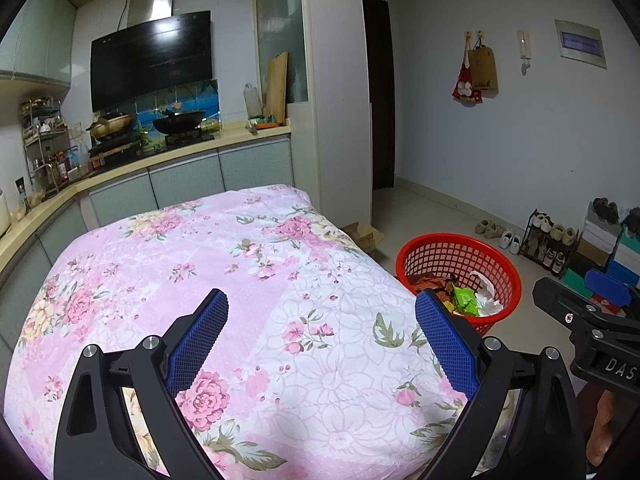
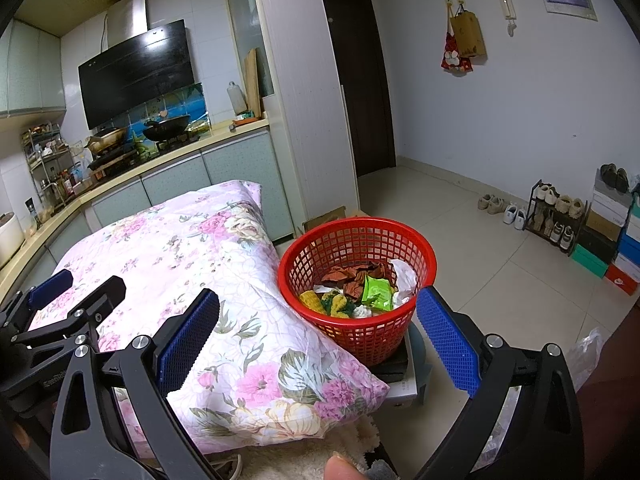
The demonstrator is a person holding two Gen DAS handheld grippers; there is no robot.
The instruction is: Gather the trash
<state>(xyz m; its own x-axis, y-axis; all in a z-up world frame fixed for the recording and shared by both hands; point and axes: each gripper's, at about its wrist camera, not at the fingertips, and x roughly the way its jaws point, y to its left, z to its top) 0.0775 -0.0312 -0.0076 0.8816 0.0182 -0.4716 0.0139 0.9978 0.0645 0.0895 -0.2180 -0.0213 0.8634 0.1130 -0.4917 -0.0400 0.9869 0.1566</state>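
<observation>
A red mesh basket (image 2: pixel 360 276) stands to the right of a table covered by a pink floral quilt (image 2: pixel 192 280). It holds trash: a green wrapper (image 2: pixel 376 292), brown crumpled wrappers, yellow-green pieces and white paper. The basket also shows in the left wrist view (image 1: pixel 460 256). My left gripper (image 1: pixel 322 320) is open and empty above the quilt (image 1: pixel 200 280). My right gripper (image 2: pixel 318 320) is open and empty, just short of the basket. The left gripper also shows at the left of the right wrist view (image 2: pixel 76 292).
The basket rests on a dark pad on a grey box (image 2: pixel 404 388). A kitchen counter with a stove and wok (image 2: pixel 168 128) runs behind. A shoe rack (image 2: pixel 556 216) and stacked shoe boxes (image 2: pixel 616 240) stand on the tiled floor at right. A dark door (image 2: pixel 356 80) is at the back.
</observation>
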